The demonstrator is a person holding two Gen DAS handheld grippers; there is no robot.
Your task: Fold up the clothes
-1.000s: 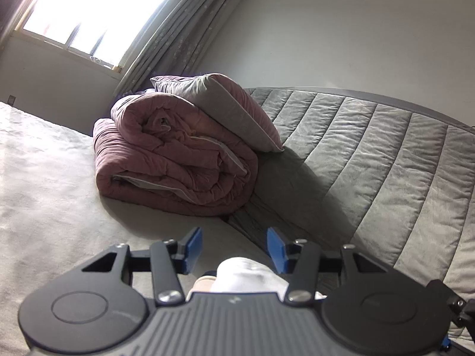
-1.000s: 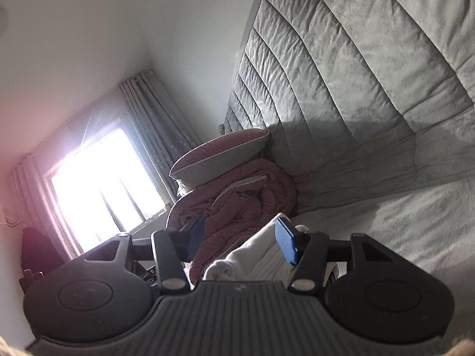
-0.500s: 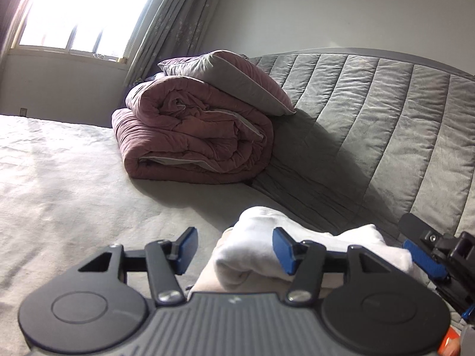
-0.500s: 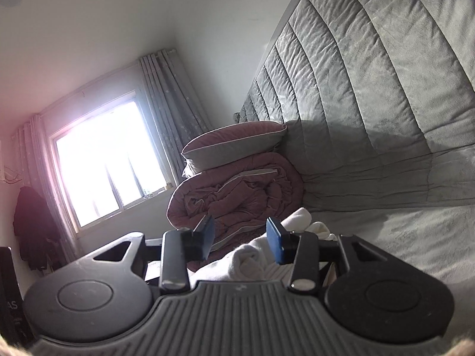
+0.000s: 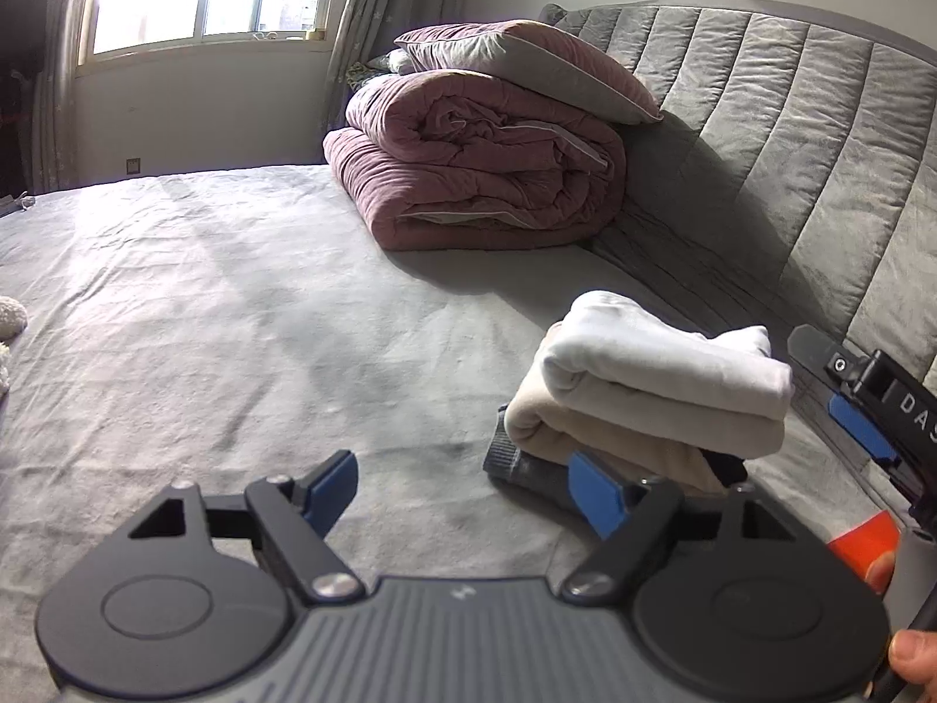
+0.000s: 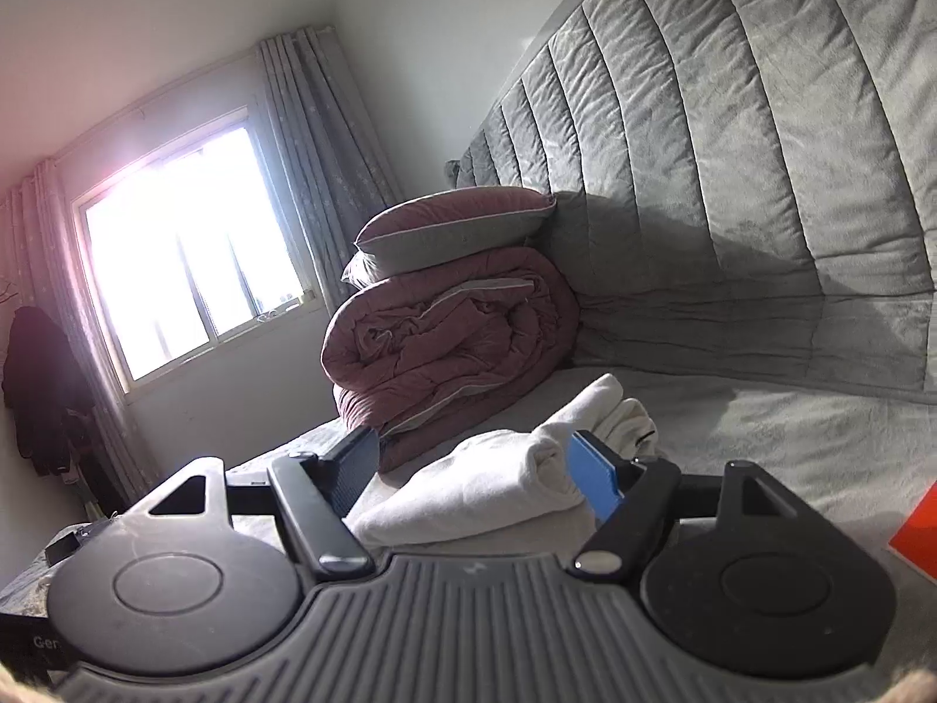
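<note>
Three folded garments sit stacked (image 5: 644, 386) on the grey bed (image 5: 234, 316), near the headboard. Left gripper (image 5: 462, 486) hangs beside the pile, jaws wide and empty; right gripper (image 6: 480, 463) faces the white top piece (image 6: 498, 480), jaws also wide. Stacking looks finished; fetching another garment comes next, I'd guess.

Support: a wide bed covered with a wrinkled pale grey sheet (image 5: 222, 316) is carrying everything.
Head end: a quilted grey padded headboard (image 5: 820, 135) is rising along the bed's edge.
Far corner: a rolled dusty-pink quilted duvet (image 5: 474, 176) is lying on the sheet against the headboard.
Near side: a stack of folded clothes (image 5: 638, 404), white over beige over dark grey, is sitting on the sheet near the headboard.
Left edge: a white fluffy object (image 5: 9, 322) is resting there, mostly cut off.
</note>
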